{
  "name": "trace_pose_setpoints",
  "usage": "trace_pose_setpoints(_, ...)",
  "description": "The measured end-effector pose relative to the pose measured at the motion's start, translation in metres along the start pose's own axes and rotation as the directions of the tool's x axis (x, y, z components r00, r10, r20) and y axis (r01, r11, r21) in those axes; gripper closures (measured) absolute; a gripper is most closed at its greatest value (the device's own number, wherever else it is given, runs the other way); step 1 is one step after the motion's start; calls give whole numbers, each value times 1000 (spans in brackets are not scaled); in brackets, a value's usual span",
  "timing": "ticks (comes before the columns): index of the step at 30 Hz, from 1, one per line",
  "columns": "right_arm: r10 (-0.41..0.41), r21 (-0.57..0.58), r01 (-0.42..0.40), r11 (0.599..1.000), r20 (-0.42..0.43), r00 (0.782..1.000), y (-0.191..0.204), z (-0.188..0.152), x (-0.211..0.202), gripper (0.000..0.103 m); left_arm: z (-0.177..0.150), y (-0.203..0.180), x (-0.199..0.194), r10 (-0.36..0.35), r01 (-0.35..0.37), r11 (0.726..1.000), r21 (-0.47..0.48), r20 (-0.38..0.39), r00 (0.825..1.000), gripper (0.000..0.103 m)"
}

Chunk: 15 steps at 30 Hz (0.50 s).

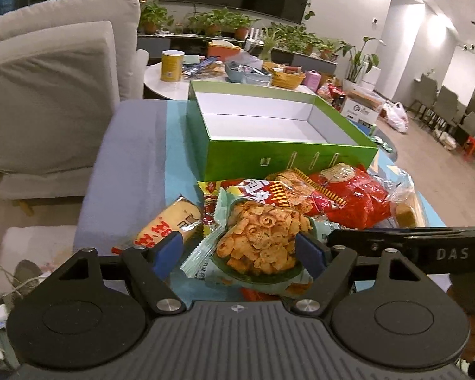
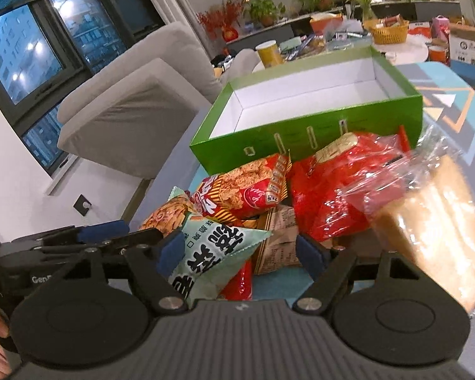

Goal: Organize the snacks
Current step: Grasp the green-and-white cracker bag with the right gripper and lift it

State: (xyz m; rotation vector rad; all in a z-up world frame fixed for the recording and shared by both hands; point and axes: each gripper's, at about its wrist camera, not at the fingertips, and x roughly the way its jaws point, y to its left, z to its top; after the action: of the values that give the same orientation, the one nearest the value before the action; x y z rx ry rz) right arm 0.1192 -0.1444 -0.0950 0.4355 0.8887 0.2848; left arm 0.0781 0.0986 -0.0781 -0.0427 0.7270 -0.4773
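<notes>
Blue table (image 1: 133,145): green box (image 1: 269,161), snack packets (image 1: 300,209).

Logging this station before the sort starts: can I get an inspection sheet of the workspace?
Surface: patterned blue table, mostly covered.
Job's things: green box open and empty; snack bags piled before it, pale green chip bag nearest.
Clutter: yellow can and basket on the white table behind.
Grippers: left hand-held gripper open over the chip bag; right hand-held gripper open over the pile.
Cables: nothing seen.
Surroundings: grey sofa, potted plants.
</notes>
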Motion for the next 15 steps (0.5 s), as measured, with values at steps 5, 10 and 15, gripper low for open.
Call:
trace_pose_setpoints(5, 25, 26, -25, 999, -19, 1000, -1, 2, 4, 47, -2, 11, 4, -70, 70, 997, -36, -2, 998, 28)
trace_pose_setpoints(10, 58, 55, -56, 997, -46, 997, -3, 4, 10, 48, -8, 22, 8, -146, 142, 985, -98, -32, 989, 26)
trace_pose_setpoints(15, 59, 4, -58, 998, -38, 998, 5, 6, 8, 48, -15, 15, 1, -167, 163, 983, -80, -58, 984, 27)
